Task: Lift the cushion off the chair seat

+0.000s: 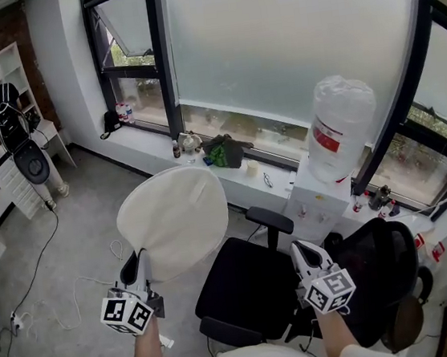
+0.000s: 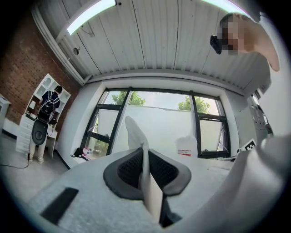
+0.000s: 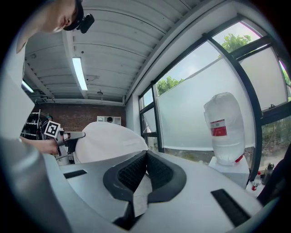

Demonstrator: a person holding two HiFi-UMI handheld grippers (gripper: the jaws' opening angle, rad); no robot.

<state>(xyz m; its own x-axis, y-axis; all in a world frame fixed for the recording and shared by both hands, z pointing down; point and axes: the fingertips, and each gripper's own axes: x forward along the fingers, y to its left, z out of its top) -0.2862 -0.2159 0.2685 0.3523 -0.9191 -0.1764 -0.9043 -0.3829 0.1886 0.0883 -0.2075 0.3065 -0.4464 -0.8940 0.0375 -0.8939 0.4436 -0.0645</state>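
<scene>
In the head view, your left gripper (image 1: pixel 139 258) is pinched on the lower edge of the round white cushion (image 1: pixel 172 216). The cushion fans up and away from it toward 1 o'clock, its broad face turned up at you. The black chair seat (image 1: pixel 248 280) lies at about 4 o'clock from the cushion and looks bare, so I judge the cushion to be off it, though I cannot tell whether its right rim touches the seat's far corner. Your right gripper (image 1: pixel 300 247) hangs over the right side of the seat with the cushion at its 10 o'clock, well apart. The left hand is plainly the nearer one, and the only one carrying. In the left gripper view, the left gripper (image 2: pixel 145 154) shows both pads pressed on a thin white edge of the cushion (image 2: pixel 135 131), which rises edge-on toward 12 o'clock, nearly in line with the jaws. In the right gripper view, the right gripper (image 3: pixel 145 154) has its jaws pressed together on nothing. The cushion (image 3: pixel 109 140) sits at its 10 o'clock as a white dome, with the left gripper (image 3: pixel 69 135) at the cushion's left rim, so any hand-over or further lift turns on moving leftward.
</scene>
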